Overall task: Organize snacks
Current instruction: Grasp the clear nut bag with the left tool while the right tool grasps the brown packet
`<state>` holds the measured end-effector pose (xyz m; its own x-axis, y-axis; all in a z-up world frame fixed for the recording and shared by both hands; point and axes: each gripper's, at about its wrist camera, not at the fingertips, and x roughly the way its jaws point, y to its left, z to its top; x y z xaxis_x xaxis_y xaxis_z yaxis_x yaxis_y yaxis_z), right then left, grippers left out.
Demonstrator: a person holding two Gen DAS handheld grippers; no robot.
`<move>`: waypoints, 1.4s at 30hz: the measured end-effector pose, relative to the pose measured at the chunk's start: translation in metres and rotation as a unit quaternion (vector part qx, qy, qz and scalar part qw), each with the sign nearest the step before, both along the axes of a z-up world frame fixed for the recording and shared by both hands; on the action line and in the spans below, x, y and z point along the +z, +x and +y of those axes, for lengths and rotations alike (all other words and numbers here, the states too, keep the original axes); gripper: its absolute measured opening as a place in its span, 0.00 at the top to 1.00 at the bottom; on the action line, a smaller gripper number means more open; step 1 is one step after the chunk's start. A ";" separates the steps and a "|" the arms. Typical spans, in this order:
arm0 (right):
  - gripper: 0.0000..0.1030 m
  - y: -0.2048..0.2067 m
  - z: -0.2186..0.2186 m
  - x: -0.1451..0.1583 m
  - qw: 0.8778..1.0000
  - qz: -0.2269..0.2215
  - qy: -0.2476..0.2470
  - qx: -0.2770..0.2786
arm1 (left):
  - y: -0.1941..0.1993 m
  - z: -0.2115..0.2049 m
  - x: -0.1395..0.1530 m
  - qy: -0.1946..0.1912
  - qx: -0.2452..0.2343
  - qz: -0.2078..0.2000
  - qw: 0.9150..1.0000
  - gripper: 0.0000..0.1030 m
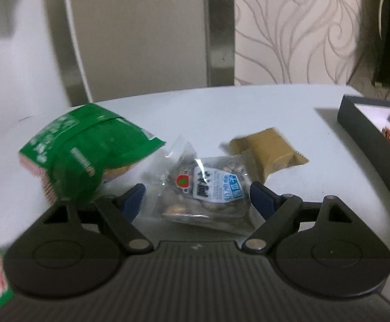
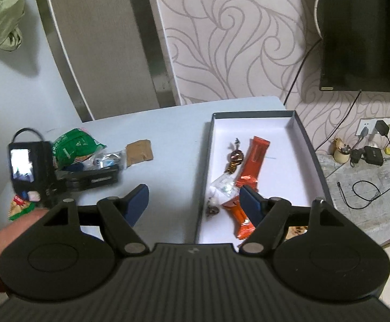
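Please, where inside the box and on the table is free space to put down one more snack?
The far half of the box, beyond the orange packets, is bare. The table strip between brown packet and box is also free. Crowded: near green bag and box's near end.

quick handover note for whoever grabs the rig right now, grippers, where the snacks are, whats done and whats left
Left hand-held gripper: open, empty, fingers either side of the clear nut packet, not pressing it.
Right hand-held gripper: open, empty, over the near left edge of the box.
Done: two orange bars, a dark twisted candy and some small clear-wrapped pieces lie in the box.
Left on the table: green packet, clear nut packet, tan packet, plus another green and red packet at the near left edge.
Likely next: close on the nut packet and carry it to the box.
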<state>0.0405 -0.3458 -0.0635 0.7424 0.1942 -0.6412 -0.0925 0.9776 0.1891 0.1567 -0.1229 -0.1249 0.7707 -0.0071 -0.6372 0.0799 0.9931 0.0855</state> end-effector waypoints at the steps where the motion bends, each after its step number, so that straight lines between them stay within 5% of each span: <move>1: 0.24 0.002 0.003 0.000 1.000 0.001 -0.002 0.003 | 0.003 0.000 -0.001 -0.001 -0.013 0.007 1.000 0.15; 6: 0.24 0.022 0.025 0.002 1.000 0.001 0.000 0.022 | 0.005 0.001 -0.002 -0.017 -0.031 0.012 0.999 0.19; 7: 0.24 0.029 0.030 0.002 1.000 0.002 -0.003 0.027 | 0.003 0.002 -0.001 -0.022 -0.034 0.008 0.999 0.31; 8: 0.24 0.037 0.036 0.001 0.999 0.004 -0.004 0.032 | -0.001 0.005 0.001 -0.027 -0.034 0.000 0.999 0.32; 14: 0.36 0.101 0.076 -0.018 0.997 0.035 -0.004 0.062 | -0.025 0.015 0.006 -0.041 -0.039 0.012 0.998 0.34; 28: 0.36 0.216 0.151 -0.082 0.991 0.097 -0.052 0.079 | -0.069 0.045 0.008 -0.048 -0.046 0.034 0.997 0.33; 31: 0.38 0.221 0.156 -0.093 0.990 0.101 -0.063 0.080 | -0.071 0.046 0.008 -0.046 -0.044 0.033 0.997 0.32; 33: 0.55 0.221 0.158 -0.095 0.989 0.089 -0.085 0.087 | -0.071 0.046 0.008 -0.045 -0.043 0.032 0.998 0.32; 42: 0.58 0.177 0.136 -0.096 0.989 0.084 -0.093 0.084 | -0.064 0.046 0.002 -0.026 -0.078 0.020 0.996 0.28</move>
<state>0.2180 -0.2095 -0.1597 0.5900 0.1716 -0.7890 -0.2382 0.9707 0.0330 0.0929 -0.0771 -0.1226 0.7309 -0.1591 -0.6637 0.2367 0.9712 0.0279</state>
